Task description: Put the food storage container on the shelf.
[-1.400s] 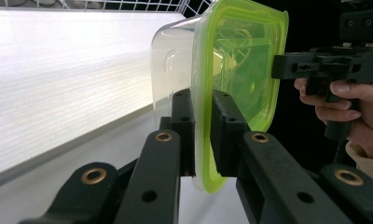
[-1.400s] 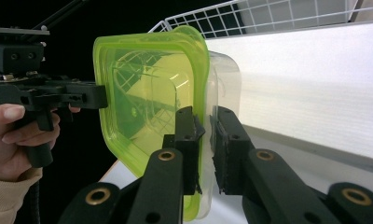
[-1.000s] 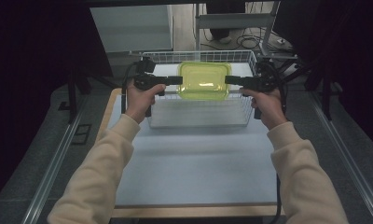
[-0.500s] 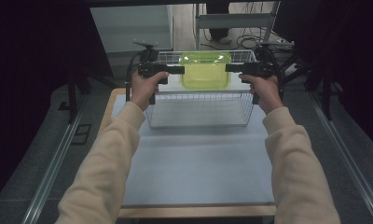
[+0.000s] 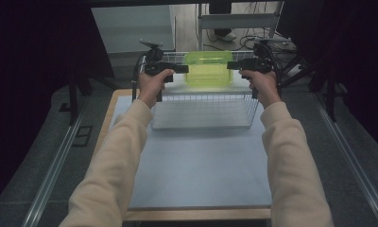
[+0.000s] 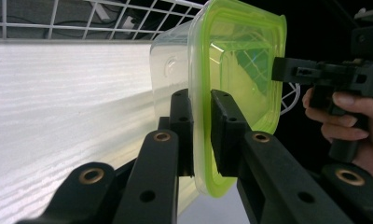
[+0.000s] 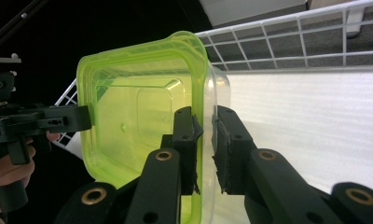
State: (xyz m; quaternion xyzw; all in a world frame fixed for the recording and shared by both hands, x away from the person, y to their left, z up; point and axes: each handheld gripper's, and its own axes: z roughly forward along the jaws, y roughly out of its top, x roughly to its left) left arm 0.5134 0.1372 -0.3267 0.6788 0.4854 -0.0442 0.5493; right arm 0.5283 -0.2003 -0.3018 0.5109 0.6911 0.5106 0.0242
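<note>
Both claws have carried the green-lidded container [image 5: 207, 68] farther back over the wire basket [image 5: 203, 111]; left claw [image 5: 181, 69] and right claw [image 5: 233, 65] clamp its rim, release pending

Lidded green container [image 5: 207, 67] moved up-frame in the high view: a second ago it sat mid-basket, now it's over the far rim of the wire basket [image 5: 203, 111]. Left claw [image 5: 183, 69] and right claw [image 5: 230, 65] went with it, both arms stretched further. Container looks more tilted, lid toward the camera.
</note>
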